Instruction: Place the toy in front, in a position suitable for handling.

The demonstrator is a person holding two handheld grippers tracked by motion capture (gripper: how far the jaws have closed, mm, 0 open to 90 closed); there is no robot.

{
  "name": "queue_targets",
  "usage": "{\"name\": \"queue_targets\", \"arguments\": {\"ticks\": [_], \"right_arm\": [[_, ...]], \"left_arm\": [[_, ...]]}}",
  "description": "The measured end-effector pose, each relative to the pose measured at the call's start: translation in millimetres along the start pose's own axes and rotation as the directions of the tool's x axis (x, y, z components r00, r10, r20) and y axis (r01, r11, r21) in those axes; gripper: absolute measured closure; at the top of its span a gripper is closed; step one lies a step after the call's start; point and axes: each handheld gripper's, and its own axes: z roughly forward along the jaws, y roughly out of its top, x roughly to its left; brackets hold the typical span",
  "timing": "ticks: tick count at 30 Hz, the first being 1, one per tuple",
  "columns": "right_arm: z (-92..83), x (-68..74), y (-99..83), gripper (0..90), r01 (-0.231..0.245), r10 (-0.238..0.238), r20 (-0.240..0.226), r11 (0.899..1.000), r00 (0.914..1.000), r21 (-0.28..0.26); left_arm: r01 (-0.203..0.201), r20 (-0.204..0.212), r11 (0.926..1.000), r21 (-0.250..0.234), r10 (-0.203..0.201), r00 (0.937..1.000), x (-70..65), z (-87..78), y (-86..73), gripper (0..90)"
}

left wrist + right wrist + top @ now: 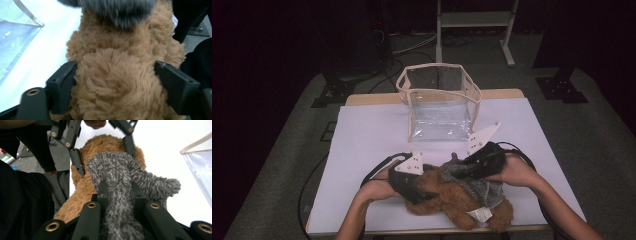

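At the near edge of a white-topped table [362, 135], a person works a brown teddy bear [447, 197] w/ two hand-held grippers. The left gripper [115, 75] has its jaws clamped on both sides of the bear's fuzzy body. The right gripper [120, 192], jaws set narrow, pinches a fold of the grey furry garment [117, 170] lying over the bear. A clear bag [439, 102] w/ beige trim stands open behind the bear, near the table's far edge.
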Motion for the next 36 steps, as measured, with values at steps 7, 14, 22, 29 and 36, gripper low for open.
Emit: {"name": "queue_targets", "arguments": {"ticks": [7,14,22,29,36], "right_arm": [[-35.9,-5.5,-18.5,74.6,-0.051,0.055,0.064,0.997,0.9964,-0.062],[-24.5,-3.5,-36.2,74.7,-0.079,0.082,0.04,0.993,0.9958,-0.082],[-10.0,-1.5,-34.1,74.7,-0.08,0.082,0.018,0.992,0.9965,-0.096],[-0.6,-4.4,-35.7,74.7,-0.088,0.089,0.006,0.991,0.996,-0.096],[-5.3,-10.4,-39.2,74.6,-0.121,0.123,0.011,0.985,0.9923,-0.126]], "left_arm": [[-0.009,0.007,0.9996,0.025,0.009,0.9999,-1.4,-6.5,-2.2,24.4],[-0.026,0.021,0.9996,0.004,0.026,0.9994,-2.7,0.3,14.2,18.5],[-0.026,0.047,0.9955,0.091,0.022,0.9986,-5.7,26.5,28.7,9.5],[-0.038,0.025,0.9883,0.147,0.035,0.9991,-13.1,37.5,31.2,6.3],[-0.051,-0.021,0.9835,0.173,0.056,0.9982,-12.5,35.8,40.1,41.6]]}}
